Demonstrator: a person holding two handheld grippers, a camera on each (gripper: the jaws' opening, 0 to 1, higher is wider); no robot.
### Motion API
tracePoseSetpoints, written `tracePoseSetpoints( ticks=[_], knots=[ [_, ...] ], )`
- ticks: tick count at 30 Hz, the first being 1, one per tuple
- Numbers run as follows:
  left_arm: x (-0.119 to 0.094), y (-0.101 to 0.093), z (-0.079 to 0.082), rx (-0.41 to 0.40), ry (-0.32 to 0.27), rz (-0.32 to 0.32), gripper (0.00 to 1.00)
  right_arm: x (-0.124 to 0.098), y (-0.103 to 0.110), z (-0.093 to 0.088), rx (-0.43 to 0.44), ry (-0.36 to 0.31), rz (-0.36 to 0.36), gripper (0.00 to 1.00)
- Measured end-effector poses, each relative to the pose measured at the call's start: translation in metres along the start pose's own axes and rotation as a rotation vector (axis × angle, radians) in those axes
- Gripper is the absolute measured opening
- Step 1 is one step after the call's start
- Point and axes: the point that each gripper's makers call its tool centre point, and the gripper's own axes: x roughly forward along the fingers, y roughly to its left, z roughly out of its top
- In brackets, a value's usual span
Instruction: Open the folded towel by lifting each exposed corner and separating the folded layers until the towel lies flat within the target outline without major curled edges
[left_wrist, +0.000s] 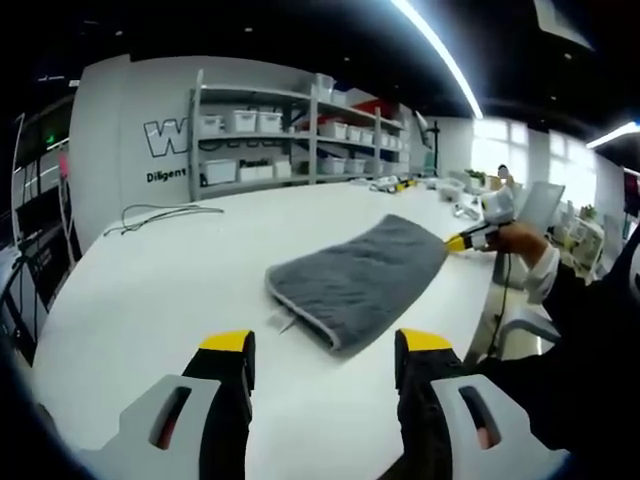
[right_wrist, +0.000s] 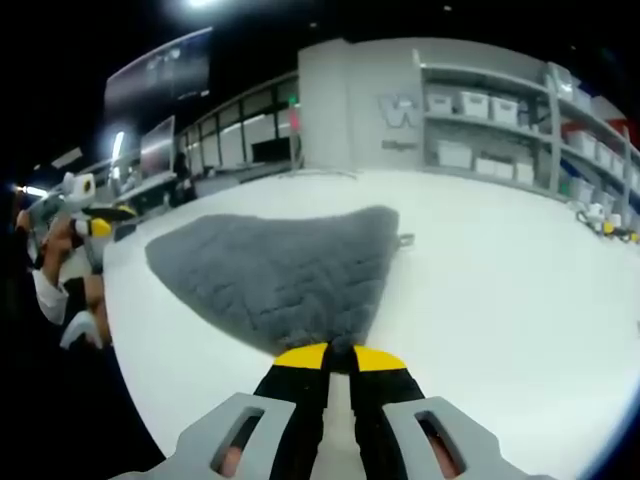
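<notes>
In the left gripper view the left tongs (left_wrist: 325, 350) stand open, their yellow-tipped black jaws well apart and holding nothing, hovering over the bare white bench (left_wrist: 140, 300). The towel (left_wrist: 360, 280) lies just beyond them and a little to the right, apart from both jaws. It is grey, thick and quilted, with a paler piped edge along its near side, and it sits folded as a long rounded slab running away toward the right. A small tag pokes out at its near left corner. At its far right corner the right tongs (left_wrist: 453, 243) meet the cloth, held by a hand (left_wrist: 520, 240) in a white cuff and dark sleeve.

In the right gripper view the left tongs (right_wrist: 95, 228) show at the far left, off the bench edge, in the person's other hand (right_wrist: 60, 240). The towel (right_wrist: 280, 270) spreads from there across the smooth, glossy bench (right_wrist: 500, 290) (its pile looks nubby and soft), broad at the far side and narrowing to a point toward the camera. That near point runs straight in between the right tongs (right_wrist: 339, 357), whose yellow tips are pressed together, pinching the towel corner. A small loop sticks out at the towel's right edge.

Beyond the bench stand metal shelves (left_wrist: 290, 130) with white bins.
</notes>
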Motion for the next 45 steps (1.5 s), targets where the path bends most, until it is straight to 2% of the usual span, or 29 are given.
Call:
tracePoseSetpoints(
  ticks=[31, 45],
  knots=[
    [0.008, -0.010, -0.004, 0.019, -0.007, -0.029, 0.51, -0.002, 0.004, -0.002, 0.005, -0.003, 0.004, 0.04],
    [0.013, -0.014, -0.006, -0.008, -0.003, -0.047, 0.49, -0.003, 0.005, -0.002, 0.005, -0.004, 0.003, 0.04]
  ],
)
